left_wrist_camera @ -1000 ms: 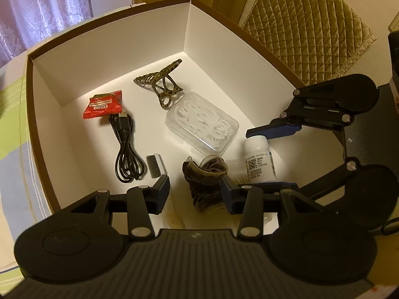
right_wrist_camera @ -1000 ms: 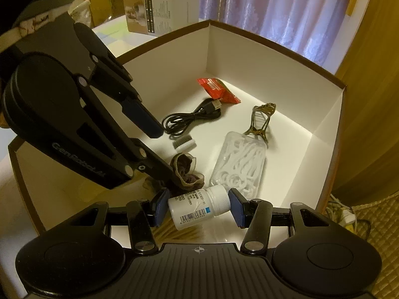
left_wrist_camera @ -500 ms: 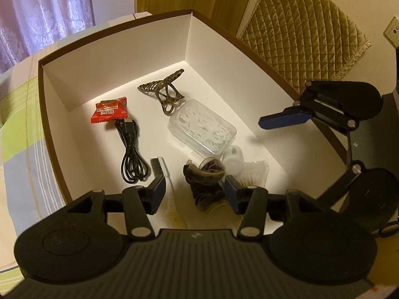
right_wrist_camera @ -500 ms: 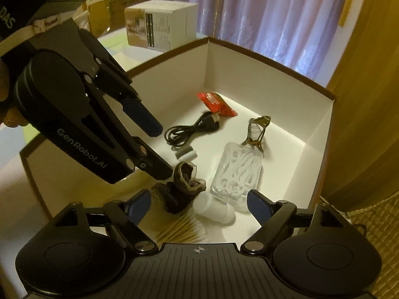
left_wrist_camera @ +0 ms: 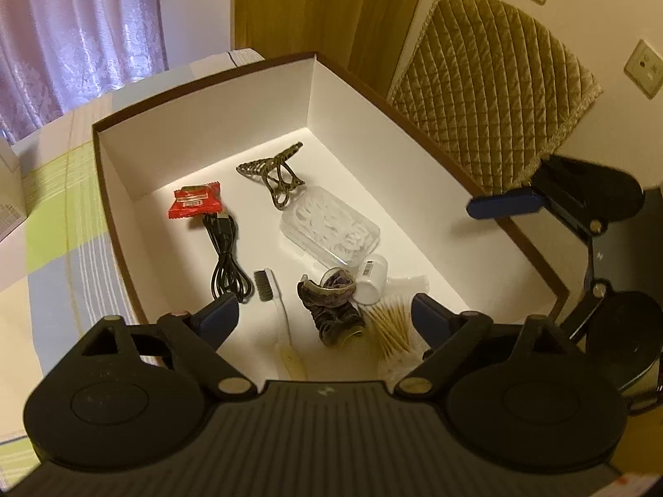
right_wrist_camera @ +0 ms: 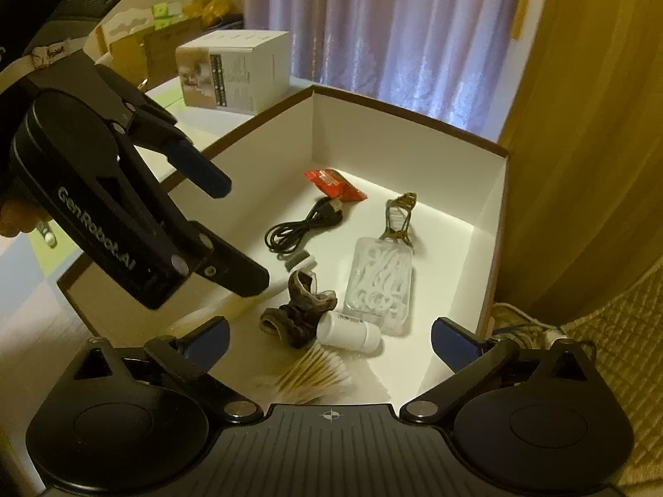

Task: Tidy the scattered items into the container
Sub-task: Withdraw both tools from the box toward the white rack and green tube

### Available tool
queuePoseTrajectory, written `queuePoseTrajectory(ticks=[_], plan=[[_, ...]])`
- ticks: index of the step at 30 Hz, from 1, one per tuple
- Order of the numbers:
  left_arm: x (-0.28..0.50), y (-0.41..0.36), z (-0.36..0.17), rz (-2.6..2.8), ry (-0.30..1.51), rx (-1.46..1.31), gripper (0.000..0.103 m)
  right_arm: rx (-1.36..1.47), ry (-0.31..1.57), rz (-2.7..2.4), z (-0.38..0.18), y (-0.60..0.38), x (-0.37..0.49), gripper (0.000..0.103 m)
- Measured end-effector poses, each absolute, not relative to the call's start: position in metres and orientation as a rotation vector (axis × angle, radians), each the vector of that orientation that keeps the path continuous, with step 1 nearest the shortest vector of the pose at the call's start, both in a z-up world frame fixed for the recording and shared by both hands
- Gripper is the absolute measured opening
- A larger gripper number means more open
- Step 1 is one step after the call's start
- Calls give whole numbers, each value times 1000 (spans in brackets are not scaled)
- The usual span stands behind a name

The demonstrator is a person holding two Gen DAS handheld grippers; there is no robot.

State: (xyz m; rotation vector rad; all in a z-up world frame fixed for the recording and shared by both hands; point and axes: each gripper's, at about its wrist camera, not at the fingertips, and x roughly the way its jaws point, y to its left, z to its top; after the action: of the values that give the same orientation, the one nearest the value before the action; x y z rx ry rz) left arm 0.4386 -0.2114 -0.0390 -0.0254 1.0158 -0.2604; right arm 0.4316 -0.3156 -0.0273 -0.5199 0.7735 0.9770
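A brown-rimmed white box (left_wrist_camera: 207,132) (right_wrist_camera: 493,207) holds a red snack packet (left_wrist_camera: 194,205) (right_wrist_camera: 333,182), a black cable (left_wrist_camera: 226,263) (right_wrist_camera: 304,227), a hair claw (left_wrist_camera: 275,176) (right_wrist_camera: 400,217), a clear floss-pick case (left_wrist_camera: 329,225) (right_wrist_camera: 383,281), a small brush (left_wrist_camera: 269,302), a dark scrunchie (left_wrist_camera: 333,310) (right_wrist_camera: 298,310), cotton swabs (left_wrist_camera: 391,329) (right_wrist_camera: 315,375) and a white pill bottle (left_wrist_camera: 371,279) (right_wrist_camera: 348,331) lying on its side. My left gripper (left_wrist_camera: 325,317) hangs open above the box's near end. Also open and holding nothing, my right gripper (right_wrist_camera: 329,339) is above the bottle.
A white carton (right_wrist_camera: 236,70) stands on the checked tablecloth (left_wrist_camera: 54,223) beyond the box. A quilted chair back (left_wrist_camera: 493,91) is behind the box's right wall. Curtains (right_wrist_camera: 393,25) hang at the back. Cords (right_wrist_camera: 526,323) lie on the floor to the right.
My right gripper opened and let go of the pill bottle, which now lies on its side by the scrunchie. Both grippers rose and drew back; the left opened wider.
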Motion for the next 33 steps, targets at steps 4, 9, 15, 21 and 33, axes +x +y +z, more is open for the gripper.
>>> queuePoseTrajectory(ticks=[4, 9, 15, 21, 33], plan=[[430, -210, -31, -228, 1011, -21, 92, -479, 771, 943, -20, -321, 425, 101], [416, -208, -22, -202, 1001, -19, 92, -431, 769, 874, -13, -328, 418, 101], [400, -203, -10, -162, 981, -11, 92, -346, 781, 810, -6, -339, 409, 101], [380, -197, -3, -154, 969, -12, 93, -289, 803, 754, 0, -350, 396, 101], [331, -180, 10, -176, 936, -37, 95, -209, 821, 696, 11, -354, 356, 101]])
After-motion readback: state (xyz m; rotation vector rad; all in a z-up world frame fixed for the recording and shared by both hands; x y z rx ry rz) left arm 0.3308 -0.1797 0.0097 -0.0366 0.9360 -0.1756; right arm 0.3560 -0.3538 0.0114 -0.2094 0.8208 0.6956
